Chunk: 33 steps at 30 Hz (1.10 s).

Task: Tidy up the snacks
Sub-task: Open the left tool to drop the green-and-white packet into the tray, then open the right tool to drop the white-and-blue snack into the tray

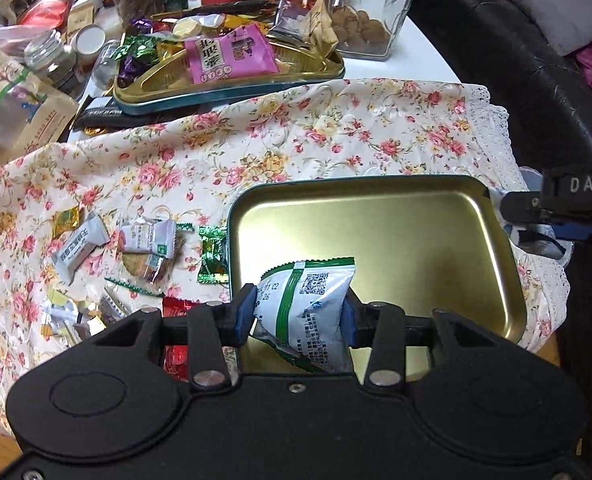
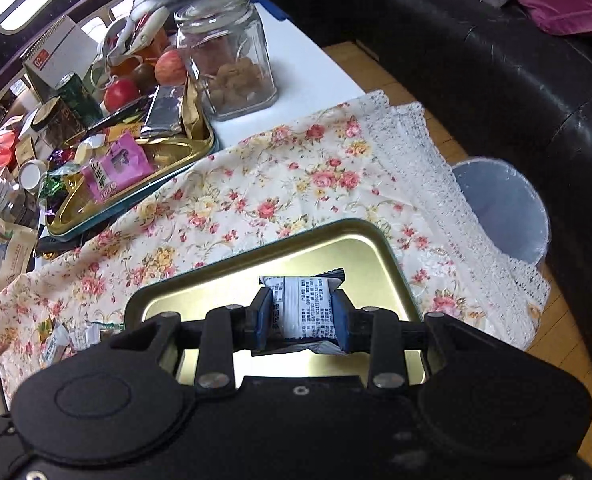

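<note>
Loose sweets: small wrapped candies lay scattered on the floral cloth, left of the tin, unsorted.
Left gripper: jaws clenched on a white-and-green snack packet over the gold metal tin.
Right gripper: jaws grasped a white-and-black wrapped biscuit above the tin.
Progress: judged early; tin looked bare.

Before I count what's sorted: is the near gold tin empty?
Empty as far as visible: the gold tin shows a bare floor. The green-striped packet and the black-edged packet hang above it in shut jaws.
</note>
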Tool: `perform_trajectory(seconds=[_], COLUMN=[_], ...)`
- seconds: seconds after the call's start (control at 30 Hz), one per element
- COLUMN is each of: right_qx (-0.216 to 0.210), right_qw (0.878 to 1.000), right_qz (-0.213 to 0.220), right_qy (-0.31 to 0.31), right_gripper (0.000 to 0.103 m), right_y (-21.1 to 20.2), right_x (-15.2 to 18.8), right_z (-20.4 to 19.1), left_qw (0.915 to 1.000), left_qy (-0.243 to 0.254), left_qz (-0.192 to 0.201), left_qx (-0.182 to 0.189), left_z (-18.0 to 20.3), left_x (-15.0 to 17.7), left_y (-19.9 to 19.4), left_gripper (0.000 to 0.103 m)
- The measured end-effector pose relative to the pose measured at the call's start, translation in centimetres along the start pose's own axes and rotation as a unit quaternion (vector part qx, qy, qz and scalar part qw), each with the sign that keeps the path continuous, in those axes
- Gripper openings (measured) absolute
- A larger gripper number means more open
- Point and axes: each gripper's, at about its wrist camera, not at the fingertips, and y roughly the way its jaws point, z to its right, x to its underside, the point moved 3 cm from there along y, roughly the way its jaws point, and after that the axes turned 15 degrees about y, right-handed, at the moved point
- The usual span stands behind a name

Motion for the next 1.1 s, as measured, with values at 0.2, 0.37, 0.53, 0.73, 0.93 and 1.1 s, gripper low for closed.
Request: perform_trajectory(seconds=[0.2, 0.37, 0.53, 0.73, 0.93, 1.1], right_qx=[0.020, 0.030, 0.029, 0.029, 0.031, 0.025], right_qw=[1.000, 0.999, 0.998, 0.999, 0.998, 0.999], right_qz=[0.013, 0.015, 0.018, 0.023, 0.036, 0.028], right_qy=[0.010, 0.030, 0.043, 0.039, 0.038, 0.031], right_gripper=[0.034, 0.034, 0.034, 0.034, 0.034, 0.034], right_y=[0.5, 1.0, 1.0, 0.9, 0.4, 0.5], right_x=[-0.6, -1.5, -1.9, -1.9, -2.1, -1.9], right_z=[0.8, 1.6, 2.0, 1.9, 1.8, 1.4], left_qw=[0.9997, 0.9985, 0.9983, 0.9981, 0.9988, 0.9989], left_qy=[0.024, 0.054, 0.052, 0.060, 0.047, 0.042], left_qz=[-0.001, 0.002, 0.011, 0.015, 0.015, 0.015], left_qx=[0.002, -0.006, 0.024, -0.005, -0.007, -0.015], left_z=[1.4, 2.4, 2.6, 2.2, 1.7, 1.4], left_x=[-0.2, -0.1, -0.5, -0.4, -0.5, -0.5], left_y=[1.0, 1.1, 0.7, 0.7, 0.6, 0.6], left_gripper=[0.051, 0.053, 0.054, 0.054, 0.054, 0.054])
